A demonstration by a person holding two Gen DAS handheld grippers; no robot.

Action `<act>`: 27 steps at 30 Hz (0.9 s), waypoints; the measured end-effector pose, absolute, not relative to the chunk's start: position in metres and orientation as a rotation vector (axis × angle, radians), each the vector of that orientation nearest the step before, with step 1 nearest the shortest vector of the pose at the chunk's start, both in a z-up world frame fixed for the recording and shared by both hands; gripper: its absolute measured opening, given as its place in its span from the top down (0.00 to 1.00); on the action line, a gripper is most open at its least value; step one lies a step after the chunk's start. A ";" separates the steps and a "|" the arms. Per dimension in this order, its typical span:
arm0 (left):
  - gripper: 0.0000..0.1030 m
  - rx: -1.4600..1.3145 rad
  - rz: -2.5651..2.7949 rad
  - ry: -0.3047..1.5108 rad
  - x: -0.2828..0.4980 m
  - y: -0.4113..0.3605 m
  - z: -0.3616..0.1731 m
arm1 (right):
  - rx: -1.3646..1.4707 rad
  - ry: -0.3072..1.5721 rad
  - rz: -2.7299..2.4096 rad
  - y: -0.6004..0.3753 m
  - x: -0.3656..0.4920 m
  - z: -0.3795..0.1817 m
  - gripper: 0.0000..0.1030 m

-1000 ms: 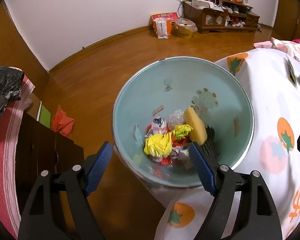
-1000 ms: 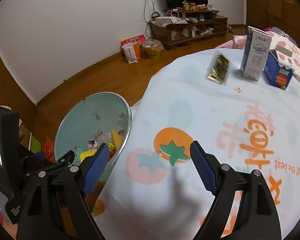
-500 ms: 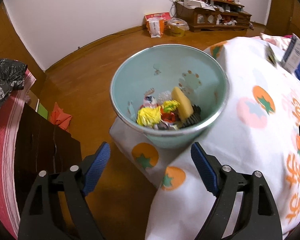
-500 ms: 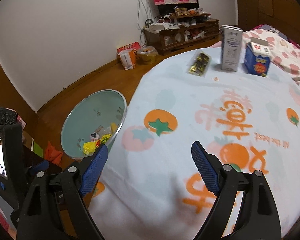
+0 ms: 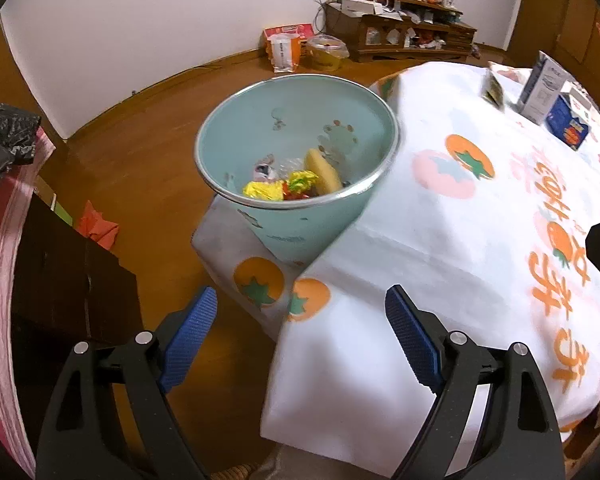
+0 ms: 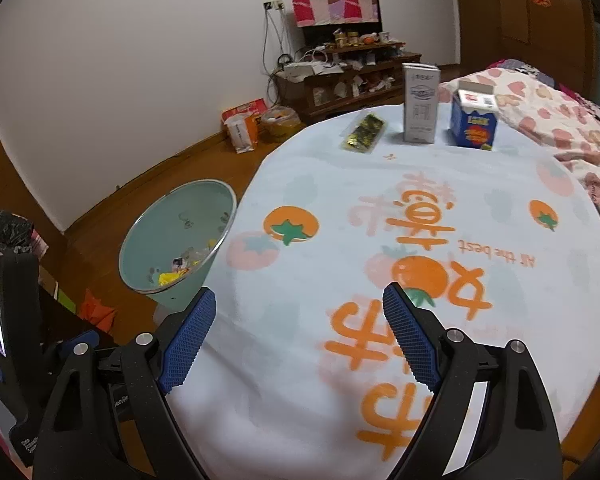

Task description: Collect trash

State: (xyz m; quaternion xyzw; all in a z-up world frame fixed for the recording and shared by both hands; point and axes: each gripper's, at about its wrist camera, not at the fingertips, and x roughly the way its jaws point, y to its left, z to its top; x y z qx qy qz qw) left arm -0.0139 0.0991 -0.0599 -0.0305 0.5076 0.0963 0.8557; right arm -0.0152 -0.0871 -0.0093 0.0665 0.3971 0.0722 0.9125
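A pale teal bin (image 5: 284, 112) stands on the floor against the table's edge, with a yellow wrapper (image 5: 264, 190), a yellow sponge (image 5: 322, 170) and other scraps inside. My left gripper (image 5: 300, 292) hovers in front of the bin over the hanging tablecloth corner, its jaws wide and still opening a little, with nothing between them. My right gripper (image 6: 299, 290) is open and empty above the tomato-print tablecloth (image 6: 340, 200). At the table's far side lie a gold foil packet (image 6: 364, 132), a white carton (image 6: 420, 104) and a blue carton (image 6: 474, 120). The bin (image 6: 180, 224) sits left of the table.
A dark cabinet (image 5: 72, 276) and a red striped cloth (image 5: 0, 280) stand at the left, with an orange scrap (image 5: 98, 226) on the wood floor. Bags (image 6: 244, 128) and a cluttered low shelf (image 6: 348, 76) line the far wall. A patterned blanket (image 6: 560, 120) lies at the right.
Both grippers have drawn back from the bin, which now looks smaller and farther off. The right view has swung over the table, bringing the cartons closer to its middle.
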 end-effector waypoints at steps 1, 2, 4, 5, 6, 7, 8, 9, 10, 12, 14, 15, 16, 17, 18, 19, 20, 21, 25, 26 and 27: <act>0.18 -0.064 0.196 1.068 -0.015 0.097 -0.060 | 0.138 0.814 0.144 -0.089 -0.017 -0.008 0.18; 0.18 -0.062 0.192 1.069 -0.015 0.095 -0.060 | 0.140 0.810 0.141 -0.092 -0.019 -0.008 0.18; 0.18 -0.058 0.183 1.070 -0.016 0.092 -0.060 | 0.147 0.802 0.130 -0.096 -0.020 -0.006 0.16; 0.18 -0.056 0.183 1.070 -0.017 0.091 -0.060 | 0.152 0.802 0.128 -0.097 -0.020 -0.006 0.16; 0.18 -0.058 0.181 1.071 -0.017 0.090 -0.060 | 0.154 0.804 0.127 -0.098 -0.020 -0.006 0.16; 0.18 -0.060 0.180 1.071 -0.018 0.090 -0.059 | 0.155 0.805 0.125 -0.098 -0.020 -0.006 0.16; 0.18 -0.060 0.179 1.071 -0.018 0.090 -0.058 | 0.150 0.806 0.121 -0.098 -0.020 -0.006 0.16; 0.18 -0.060 0.177 1.071 -0.018 0.089 -0.058 | 0.146 0.807 0.118 -0.098 -0.019 -0.006 0.16; 0.18 -0.060 0.175 1.073 -0.018 0.089 -0.058 | 0.142 0.806 0.116 -0.098 -0.019 -0.006 0.16; 0.18 -0.073 0.164 1.080 -0.019 0.090 -0.058 | 0.140 0.803 0.113 -0.099 -0.020 -0.007 0.16; 0.18 -0.085 0.158 1.085 -0.019 0.092 -0.057 | 0.139 0.803 0.112 -0.099 -0.020 -0.007 0.16; 0.18 -0.090 0.153 1.086 -0.020 0.093 -0.056 | 0.138 0.804 0.112 -0.100 -0.020 -0.007 0.16; 0.18 -0.092 0.148 1.080 -0.021 0.094 -0.054 | 0.138 0.805 0.112 -0.100 -0.020 -0.007 0.16; 0.18 -0.091 0.145 1.075 -0.022 0.094 -0.053 | 0.140 0.806 0.112 -0.100 -0.020 -0.007 0.16; 0.17 -0.089 0.141 1.067 -0.024 0.094 -0.050 | 0.143 0.806 0.112 -0.100 -0.021 -0.006 0.16; 0.17 -0.084 0.141 1.058 -0.026 0.094 -0.048 | 0.145 0.805 0.113 -0.100 -0.022 -0.005 0.16; 0.15 -0.078 0.145 1.051 -0.027 0.094 -0.046 | 0.143 0.803 0.114 -0.099 -0.022 -0.004 0.15; 0.12 -0.066 0.151 1.041 -0.029 0.094 -0.043 | 0.139 0.801 0.115 -0.098 -0.023 -0.003 0.15; 0.12 -0.049 0.135 1.034 -0.033 0.094 -0.038 | 0.109 0.790 0.112 -0.093 -0.026 0.003 0.13; 0.12 -0.050 0.124 1.033 -0.033 0.094 -0.036 | 0.103 0.790 0.116 -0.092 -0.027 0.006 0.13; 0.12 -0.047 0.117 1.025 -0.034 0.095 -0.033 | 0.099 0.789 0.121 -0.090 -0.028 0.008 0.13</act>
